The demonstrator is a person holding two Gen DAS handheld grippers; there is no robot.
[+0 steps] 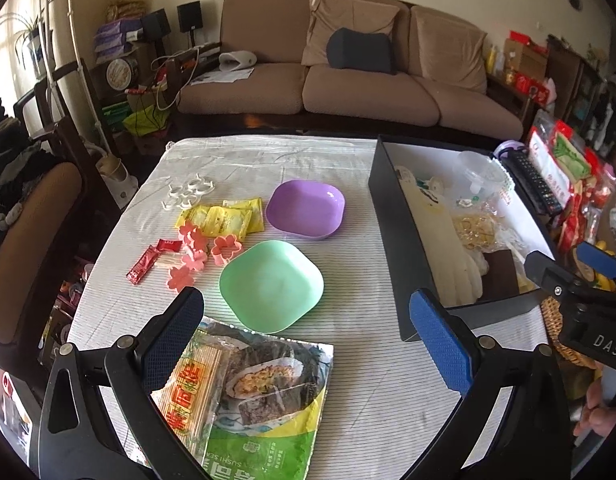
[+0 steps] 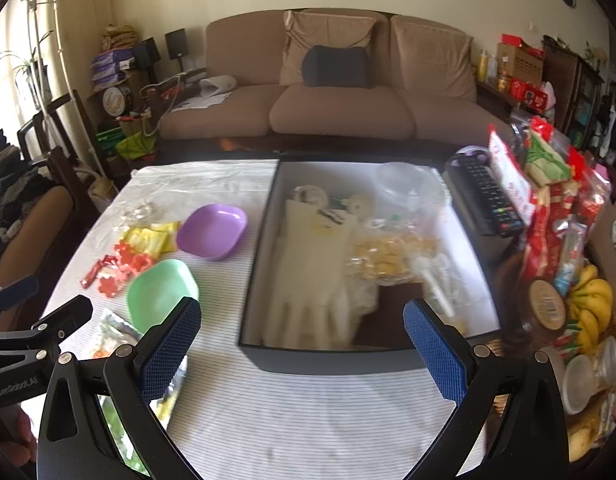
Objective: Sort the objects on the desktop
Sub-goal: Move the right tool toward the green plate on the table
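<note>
On the striped tablecloth lie a green dish (image 1: 271, 283), a purple dish (image 1: 305, 208), yellow sachets (image 1: 221, 220), pink flower cutters (image 1: 195, 256), red sachets (image 1: 147, 264), white cutters (image 1: 189, 194) and a sushi seaweed packet (image 1: 251, 396). A dark box (image 1: 404, 236) at the right holds white gloves (image 2: 308, 272) and bagged items (image 2: 388, 260). My left gripper (image 1: 308, 340) is open and empty above the packet. My right gripper (image 2: 303, 344) is open and empty in front of the box (image 2: 340, 360); the dishes also show in its view, green (image 2: 159, 292) and purple (image 2: 211, 232).
A remote control (image 2: 488, 200), snack packets (image 2: 548, 208), bananas (image 2: 592, 304) and a jar (image 2: 544, 308) crowd the right side. A brown sofa (image 1: 348, 80) stands behind the table. Chairs (image 1: 35, 232) stand at the left.
</note>
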